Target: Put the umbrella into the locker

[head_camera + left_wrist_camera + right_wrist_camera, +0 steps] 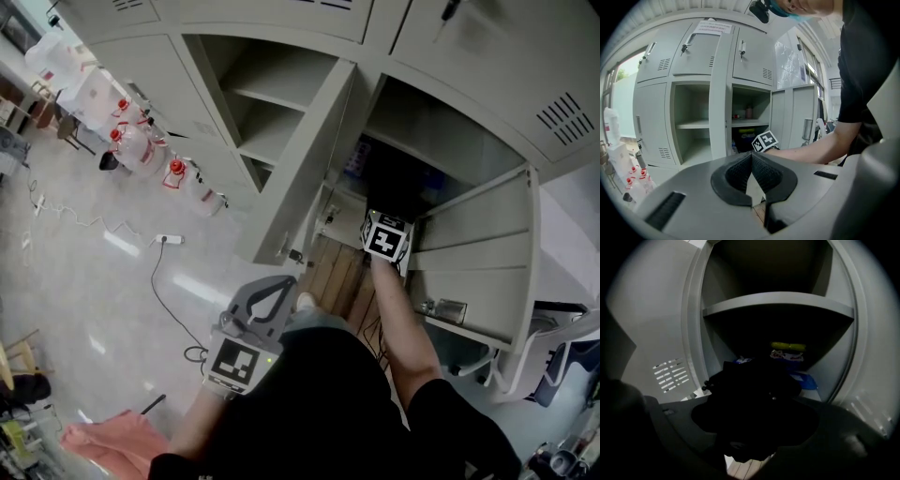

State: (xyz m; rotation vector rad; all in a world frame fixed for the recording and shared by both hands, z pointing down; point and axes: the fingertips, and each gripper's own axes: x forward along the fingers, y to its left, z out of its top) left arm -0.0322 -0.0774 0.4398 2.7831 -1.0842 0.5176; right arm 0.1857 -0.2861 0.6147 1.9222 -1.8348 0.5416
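Inside, packets [787, 351] behind umbrella [752, 385].

Blue and yellow packets [788, 351] lie low inside the locker [778, 300].

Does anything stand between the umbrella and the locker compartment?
Nothing visible does. The door stands open; the black umbrella is at the mouth of the locker. A yellow item and a blue item lie behind it.
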